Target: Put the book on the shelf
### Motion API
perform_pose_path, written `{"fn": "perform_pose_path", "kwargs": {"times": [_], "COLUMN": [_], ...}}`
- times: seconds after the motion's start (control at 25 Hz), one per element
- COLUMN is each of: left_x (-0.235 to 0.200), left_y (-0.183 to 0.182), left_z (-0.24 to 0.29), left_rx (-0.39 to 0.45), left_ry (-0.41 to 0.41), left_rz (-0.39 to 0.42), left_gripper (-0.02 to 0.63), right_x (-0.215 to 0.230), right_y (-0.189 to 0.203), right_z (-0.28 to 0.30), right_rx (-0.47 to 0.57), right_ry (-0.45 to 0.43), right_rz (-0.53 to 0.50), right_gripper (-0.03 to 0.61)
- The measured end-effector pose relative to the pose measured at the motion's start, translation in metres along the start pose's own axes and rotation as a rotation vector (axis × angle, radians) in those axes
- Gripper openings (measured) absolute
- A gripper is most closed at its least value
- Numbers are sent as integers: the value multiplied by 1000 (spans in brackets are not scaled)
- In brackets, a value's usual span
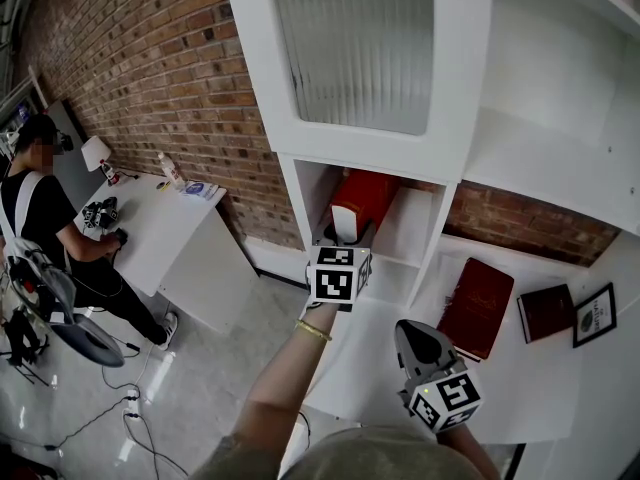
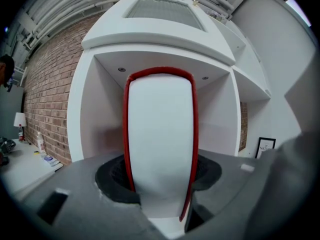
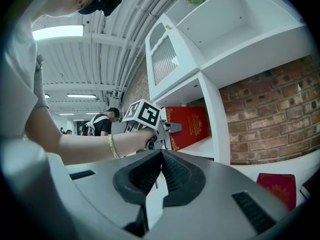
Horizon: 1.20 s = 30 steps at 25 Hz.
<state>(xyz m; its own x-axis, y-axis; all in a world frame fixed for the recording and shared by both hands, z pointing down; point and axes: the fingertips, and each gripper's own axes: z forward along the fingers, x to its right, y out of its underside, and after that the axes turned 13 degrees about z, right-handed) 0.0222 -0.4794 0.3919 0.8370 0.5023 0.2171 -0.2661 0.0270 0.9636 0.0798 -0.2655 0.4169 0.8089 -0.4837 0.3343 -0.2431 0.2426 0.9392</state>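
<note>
The only legible print is on the black-framed picture [image 2: 265,145], apparently starting "NATU"; the rest is too small.

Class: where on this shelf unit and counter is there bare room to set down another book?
Bare: the cubby floor right of the red book in the left gripper; the counter left of the big dark red book. Crowded: the counter's right end, with that book, a smaller book and a framed picture.
</note>
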Motion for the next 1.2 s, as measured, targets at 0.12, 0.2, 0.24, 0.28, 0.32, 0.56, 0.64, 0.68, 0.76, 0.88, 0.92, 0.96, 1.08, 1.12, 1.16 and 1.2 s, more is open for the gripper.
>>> {"fn": "perform_pose_path", "kwargs": {"times": [0.12, 0.2, 0.24, 0.28, 0.32, 0.56, 0.64, 0.68, 0.76, 0.88, 0.92, 0.96, 1.08, 1.12, 1.16, 1.2], "left_x": [1, 1, 1, 0, -1, -5, -5, -4, -2, 2, 3, 4, 7, 8, 9, 10], "left_y": [0, -2, -3, -5, -7, -12, -15, -16, -17, -15, -14, -14, -14, -16, -17, -19], "left_z": [0, -2, -3, -5, -7, -21, -27, -30, -36, -45, -49, -53, -70, -76, -82, -89], "left_rx": [-7, 2, 11, 20, 26, 43, 50, 51, 52, 47, 46, 46, 57, 65, 75, 83], "left_ry": [4, -2, -7, -14, -20, -42, -44, -45, -37, -25, -22, -18, -12, -13, -15, -17], "left_rz": [16, 35, 43, 47, 47, 30, 32, 33, 34, 34, 29, 22, 9, 8, 6, 5], "left_gripper": [238, 248, 276, 299, 313, 334, 334, 334, 334, 334, 334, 334, 334, 334, 334, 333], "right_x": [-2, -3, -4, -4, -4, -6, -8, -9, -13, -17, -18, -20, -27, -30, -32, -34], "right_y": [1, 2, 3, 3, 4, 6, 7, 7, 7, 8, 9, 10, 11, 12, 13, 14], "right_z": [-1, -2, -2, -3, -4, -10, -11, -13, -15, -18, -19, -20, -23, -24, -24, -26], "right_rx": [8, 11, 11, 9, 7, 9, 15, 17, 17, 18, 17, 17, 17, 18, 18, 19], "right_ry": [-1, 0, 0, 0, 2, 3, 6, 7, 4, 1, 1, 2, 1, 0, -1, -1], "right_rz": [9, 13, 13, 13, 15, 24, 29, 30, 24, 17, 16, 16, 11, 10, 9, 9], "right_gripper": [7, 8, 8, 8, 8, 8, 8, 8, 8, 8, 8, 8, 8, 8, 8, 8]}}
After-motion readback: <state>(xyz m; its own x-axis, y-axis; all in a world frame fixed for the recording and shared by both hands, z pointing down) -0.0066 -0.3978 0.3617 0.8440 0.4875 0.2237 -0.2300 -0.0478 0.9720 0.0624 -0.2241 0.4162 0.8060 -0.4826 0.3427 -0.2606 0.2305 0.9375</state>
